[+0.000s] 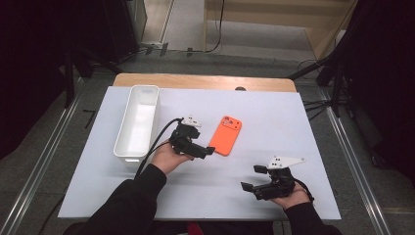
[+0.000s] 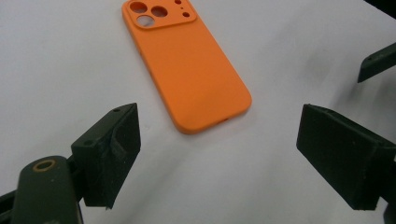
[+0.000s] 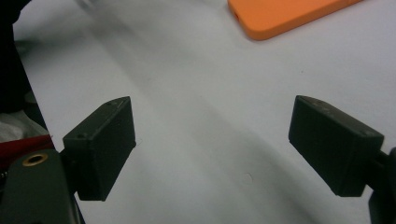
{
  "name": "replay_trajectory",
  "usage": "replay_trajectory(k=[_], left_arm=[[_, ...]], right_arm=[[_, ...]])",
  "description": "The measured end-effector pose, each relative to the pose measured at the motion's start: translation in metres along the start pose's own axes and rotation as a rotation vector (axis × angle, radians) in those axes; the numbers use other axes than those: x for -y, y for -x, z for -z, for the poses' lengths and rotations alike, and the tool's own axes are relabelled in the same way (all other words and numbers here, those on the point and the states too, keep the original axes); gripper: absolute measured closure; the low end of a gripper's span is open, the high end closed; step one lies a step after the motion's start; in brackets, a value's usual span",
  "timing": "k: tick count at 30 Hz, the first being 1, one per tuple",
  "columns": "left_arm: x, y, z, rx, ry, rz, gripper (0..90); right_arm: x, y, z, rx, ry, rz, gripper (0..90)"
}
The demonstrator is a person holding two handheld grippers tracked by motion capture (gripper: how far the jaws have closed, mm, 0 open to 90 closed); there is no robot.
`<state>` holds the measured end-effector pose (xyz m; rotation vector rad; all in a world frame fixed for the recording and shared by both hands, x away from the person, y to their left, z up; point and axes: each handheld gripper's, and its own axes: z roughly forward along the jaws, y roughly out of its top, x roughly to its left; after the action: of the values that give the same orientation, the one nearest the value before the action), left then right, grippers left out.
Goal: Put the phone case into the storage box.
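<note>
An orange phone case (image 1: pixel 226 135) lies flat, back up, near the middle of the white table top (image 1: pixel 274 117). My left gripper (image 1: pixel 204 142) is open just left of the case's near end, with nothing between its jaws. In the left gripper view the case (image 2: pixel 187 70) lies ahead of the open left gripper (image 2: pixel 219 154), camera cutouts at the far end. My right gripper (image 1: pixel 250 177) stands open near the front right, apart from the case. In the right gripper view the right gripper (image 3: pixel 212 149) spans bare table, and the case's corner (image 3: pixel 285 14) shows at the top.
A long white bin (image 1: pixel 138 120) stands empty at the left of the table, lengthwise front to back. A bare wooden strip (image 1: pixel 205 81) runs along the table's far edge. Dark stands and cables surround the table on the floor. A black jaw tip (image 2: pixel 378 63) pokes in at the right of the left gripper view.
</note>
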<state>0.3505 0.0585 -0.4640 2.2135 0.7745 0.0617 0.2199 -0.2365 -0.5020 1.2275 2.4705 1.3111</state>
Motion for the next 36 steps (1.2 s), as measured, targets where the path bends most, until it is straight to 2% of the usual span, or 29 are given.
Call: replay_trajectory(k=[4,12,15,20,26,36], left_arm=[[-0.005,0.001,-0.006,-0.018,-0.003,-0.001,13.5],[-0.013,0.001,-0.014,-0.022,0.019,0.027,13.5],[-0.016,0.003,-0.015,-0.068,0.021,0.015,13.5],[-0.023,0.005,-0.020,-0.066,0.014,0.021,13.5],[-0.033,0.007,-0.027,-0.085,0.014,0.025,13.5],[-0.043,0.009,-0.042,-0.137,0.019,0.024,13.5]], right_arm=[[0.000,0.000,0.000,0.001,0.000,-0.001,13.4],[0.000,0.000,0.000,0.004,-0.004,0.001,13.4],[0.000,0.000,0.000,0.005,-0.003,0.003,13.4],[0.000,0.000,0.000,0.004,-0.005,0.002,13.4],[0.000,0.000,0.000,0.003,-0.005,0.003,13.4],[0.001,0.000,0.000,0.001,-0.003,0.005,13.4]])
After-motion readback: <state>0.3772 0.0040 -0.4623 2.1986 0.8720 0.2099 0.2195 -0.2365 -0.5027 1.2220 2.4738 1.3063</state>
